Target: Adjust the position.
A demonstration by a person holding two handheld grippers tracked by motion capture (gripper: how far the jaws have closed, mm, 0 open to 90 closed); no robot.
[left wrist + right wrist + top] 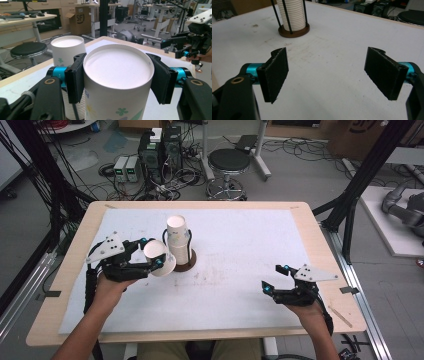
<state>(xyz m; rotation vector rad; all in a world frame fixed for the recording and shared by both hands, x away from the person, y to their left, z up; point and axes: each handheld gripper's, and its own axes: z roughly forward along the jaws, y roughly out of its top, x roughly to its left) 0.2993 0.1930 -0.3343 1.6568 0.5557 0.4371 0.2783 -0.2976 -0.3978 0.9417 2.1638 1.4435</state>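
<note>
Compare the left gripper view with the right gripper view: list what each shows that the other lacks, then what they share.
Left gripper view alone: a paper cup clamped bottom-up between the left hand-held gripper pads, the closed top of the cup stack behind it, the right hand-held gripper farther off, and a cardboard box.

Right gripper view alone: that hand-held gripper's own jaws wide apart with nothing between them, and the stack holder's brown base with its black rods.

Both: the ribbed cup stack, the white table cover, and a black stool.
</note>
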